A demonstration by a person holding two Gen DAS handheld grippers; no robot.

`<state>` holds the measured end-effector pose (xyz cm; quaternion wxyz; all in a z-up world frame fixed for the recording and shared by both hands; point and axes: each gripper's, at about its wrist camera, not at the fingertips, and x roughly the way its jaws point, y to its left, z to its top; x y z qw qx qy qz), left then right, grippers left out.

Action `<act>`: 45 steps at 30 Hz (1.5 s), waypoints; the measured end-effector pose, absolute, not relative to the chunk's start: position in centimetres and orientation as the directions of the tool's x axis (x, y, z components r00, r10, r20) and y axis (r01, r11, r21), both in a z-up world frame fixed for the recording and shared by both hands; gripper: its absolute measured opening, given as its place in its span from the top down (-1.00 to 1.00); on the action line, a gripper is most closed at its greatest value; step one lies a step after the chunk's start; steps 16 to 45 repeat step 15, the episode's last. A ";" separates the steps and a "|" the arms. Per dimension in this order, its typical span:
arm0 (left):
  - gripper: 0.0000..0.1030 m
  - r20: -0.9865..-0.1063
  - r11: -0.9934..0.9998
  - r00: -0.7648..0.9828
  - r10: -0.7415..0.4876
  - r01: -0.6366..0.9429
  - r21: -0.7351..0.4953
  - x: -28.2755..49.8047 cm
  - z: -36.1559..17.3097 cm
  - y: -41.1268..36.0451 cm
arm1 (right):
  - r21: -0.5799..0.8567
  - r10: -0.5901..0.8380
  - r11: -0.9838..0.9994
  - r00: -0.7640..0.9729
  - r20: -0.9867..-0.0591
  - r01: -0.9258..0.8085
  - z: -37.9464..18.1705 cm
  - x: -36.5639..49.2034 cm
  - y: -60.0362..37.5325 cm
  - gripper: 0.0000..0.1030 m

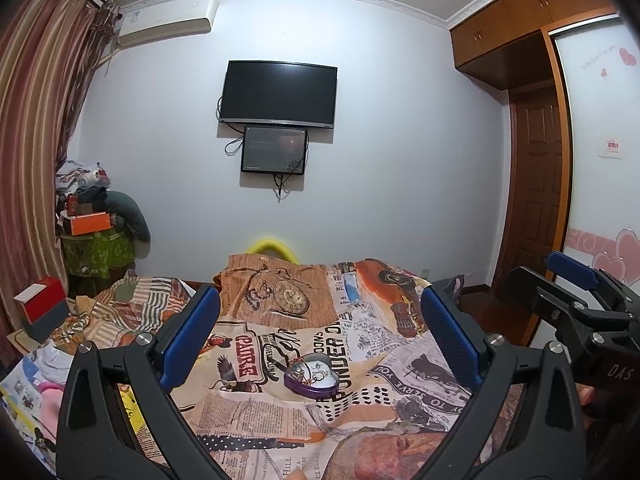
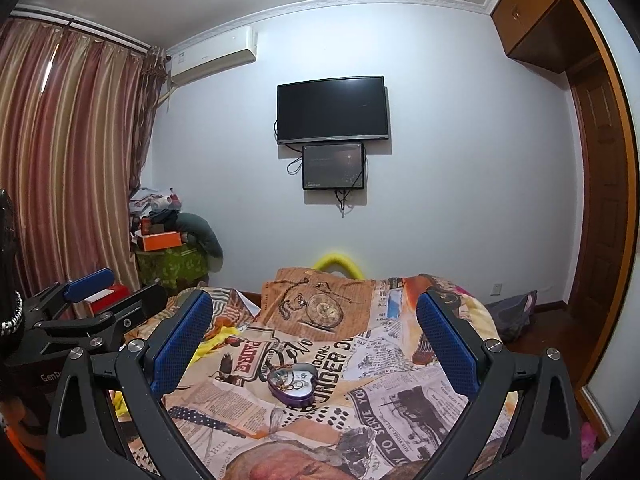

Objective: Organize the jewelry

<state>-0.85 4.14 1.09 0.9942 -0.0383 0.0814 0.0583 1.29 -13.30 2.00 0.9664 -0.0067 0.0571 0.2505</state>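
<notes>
Nearest us, the left tongs (image 1: 320, 332) and right tongs (image 2: 314, 336) stand wide open, holding nothing. Beyond them the heart-shaped tin (image 1: 311, 378) lies on the bed (image 1: 400, 360), lidless, jewelry (image 1: 310, 373) inside. We cannot judge whether sorting starts or ends.

Glossy metal tin (image 1: 311, 378), cloth bedspread (image 1: 360, 364)

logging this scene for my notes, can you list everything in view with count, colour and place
heart-shaped tin: 1, purple, open, on bedspread centre
jewelry: several small pieces, silvery, inside tin; exact count unclear
bedspread: 1, newspaper print, over bed
television: 1, black, on wall
small screen: 1, black, below television
air conditioner: 1, white, upper wall
curtain: 1, striped red-brown, left
orange box: 1, on corner pile
wardrobe: 1, wooden, right
left gripper: 1, black, blue pads, open
right gripper: 1, same, open
</notes>
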 end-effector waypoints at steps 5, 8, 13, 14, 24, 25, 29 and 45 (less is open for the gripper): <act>-0.96 -0.171 0.991 0.980 0.101 -0.115 -0.071 -0.8 1.1 4.2 | 0.016 0.483 0.875 0.868 -0.114 -0.484 1.9 1.3 -13.3 -0.97; -0.96 -0.170 0.991 0.980 0.099 -0.114 -0.077 -0.7 1.0 4.1 | 0.010 0.482 0.875 0.868 -0.120 -0.484 1.8 1.5 -13.2 -0.97; -0.96 -0.170 0.991 0.980 0.107 -0.119 -0.064 -0.6 0.8 3.8 | 0.006 0.477 0.877 0.870 -0.124 -0.480 1.6 1.6 -13.0 -0.97; -0.96 -0.171 0.991 0.980 0.106 -0.119 -0.063 -0.5 0.7 3.8 | 0.007 0.478 0.877 0.870 -0.124 -0.481 1.6 1.6 -13.0 -0.97; -0.96 -0.172 0.991 0.979 0.107 -0.119 -0.062 -0.5 0.7 3.8 | 0.008 0.478 0.877 0.869 -0.126 -0.481 1.6 1.7 -13.0 -0.97; -0.96 -0.172 0.991 0.979 0.107 -0.119 -0.062 -0.5 0.7 3.8 | 0.008 0.478 0.877 0.869 -0.126 -0.481 1.6 1.7 -13.0 -0.97; -0.96 -0.172 0.991 0.979 0.107 -0.119 -0.062 -0.5 0.7 3.8 | 0.008 0.478 0.877 0.869 -0.126 -0.481 1.6 1.7 -13.0 -0.97; -0.96 -0.172 0.991 0.979 0.107 -0.119 -0.062 -0.5 0.7 3.8 | 0.008 0.478 0.877 0.869 -0.126 -0.481 1.6 1.7 -13.0 -0.97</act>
